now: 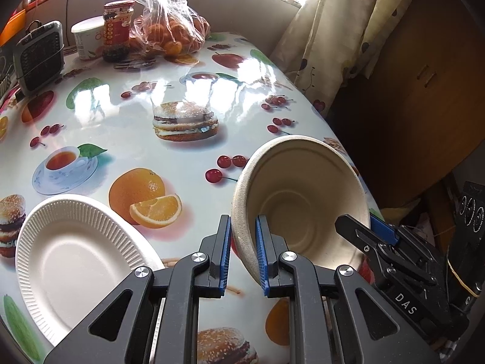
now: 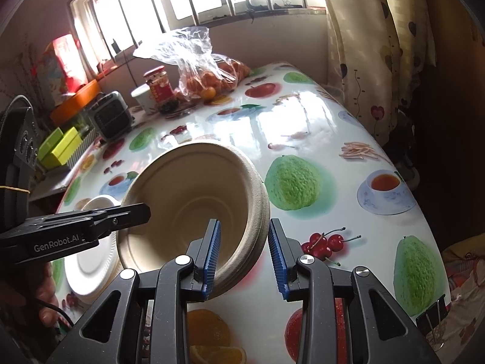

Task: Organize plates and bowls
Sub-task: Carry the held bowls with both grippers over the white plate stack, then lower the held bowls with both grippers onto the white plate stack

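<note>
Left tongs [image 1: 242,253] are pinching the near-left rim of the bowls [image 1: 300,200], blue pads nearly closed with the wall between them. It's a nested stack of beige pulp bowls, tilted with the mouth facing both cameras, sitting above the desk [image 1: 127,127] near its right edge.

Right tongs [image 2: 245,259] are straddling the opposite side of the stack [image 2: 194,200]: the inner pad is lying against the inside wall, while the outer pad is standing off the rims with a visible gap. So they're partly open and not clamping. In the left view the right tongs' fingers [image 1: 360,233] are showing at the bowl's right rim; in the right view the left tongs' finger [image 2: 121,215] is reaching in over the left rim.

White ribbed plate [image 1: 78,264] is lying flat on the desk just left of the bowls, apart from them. Jar [image 1: 118,28], tub [image 1: 88,38] and a bag of oranges [image 1: 172,27] are sitting at the far end, well apart.
</note>
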